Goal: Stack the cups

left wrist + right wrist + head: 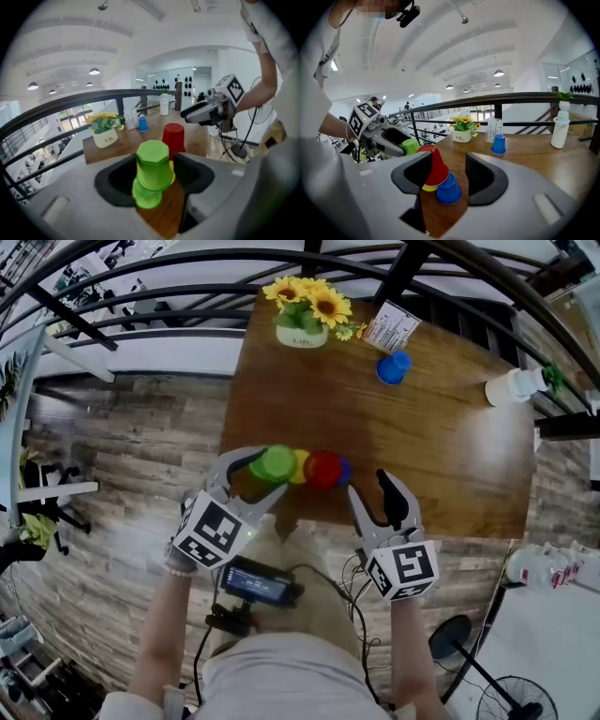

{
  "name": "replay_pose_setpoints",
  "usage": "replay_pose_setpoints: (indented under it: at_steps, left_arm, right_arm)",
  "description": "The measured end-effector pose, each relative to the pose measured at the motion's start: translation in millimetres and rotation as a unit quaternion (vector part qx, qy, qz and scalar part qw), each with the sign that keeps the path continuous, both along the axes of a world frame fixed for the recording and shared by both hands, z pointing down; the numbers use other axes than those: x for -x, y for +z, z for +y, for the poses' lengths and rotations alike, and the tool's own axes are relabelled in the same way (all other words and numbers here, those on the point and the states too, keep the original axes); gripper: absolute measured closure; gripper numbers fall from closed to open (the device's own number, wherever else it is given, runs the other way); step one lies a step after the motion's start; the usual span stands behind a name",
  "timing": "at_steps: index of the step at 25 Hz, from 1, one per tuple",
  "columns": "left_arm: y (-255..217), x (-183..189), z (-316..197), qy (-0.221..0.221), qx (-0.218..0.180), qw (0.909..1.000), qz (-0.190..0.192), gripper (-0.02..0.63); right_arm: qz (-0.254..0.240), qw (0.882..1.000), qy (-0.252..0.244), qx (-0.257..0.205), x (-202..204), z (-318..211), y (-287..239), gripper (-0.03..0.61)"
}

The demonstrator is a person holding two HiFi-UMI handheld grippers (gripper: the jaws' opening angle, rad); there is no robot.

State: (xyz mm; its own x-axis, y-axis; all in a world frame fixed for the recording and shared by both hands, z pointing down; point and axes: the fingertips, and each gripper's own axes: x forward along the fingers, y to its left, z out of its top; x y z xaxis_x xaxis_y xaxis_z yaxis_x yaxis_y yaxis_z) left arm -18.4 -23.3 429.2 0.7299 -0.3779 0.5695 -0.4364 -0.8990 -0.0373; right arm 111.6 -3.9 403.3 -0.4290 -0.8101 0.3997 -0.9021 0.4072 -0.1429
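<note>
Here the green cup [153, 165] sits between the left gripper's [272, 472] wide-spread jaws, not squeezed. To its right, the right gripper [369, 484] hangs empty, jaws apart, just near of the red cup [322, 468].

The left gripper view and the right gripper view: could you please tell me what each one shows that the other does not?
Only the left gripper view shows the right gripper and what looks like a second green cup under the top green cup, which stands between open jaws. Only the right gripper view shows the left gripper and the near blue cup beside the red cup. Both show the top green cup, red cup, yellow cup, far blue cup, sunflower pot and white bottle.
</note>
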Motion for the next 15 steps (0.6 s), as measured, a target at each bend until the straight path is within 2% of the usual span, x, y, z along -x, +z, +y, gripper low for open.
replay_pose_setpoints:
  at_steps: [8,15]
  left_arm:
    - [-18.8,3.8,-1.1,-0.012,-0.012,0.9997,0.019,0.367]
    - [-43.9,28.8,-4.2,-0.062,-0.040,0.9964,0.041,0.394]
  right_arm:
    - [0.005,1.000,0.016,-0.008,-15.3,-9.7,-1.2,0.357]
    - [0.027,0.999,0.032,-0.015,-44.2,-46.7,2.2,0.357]
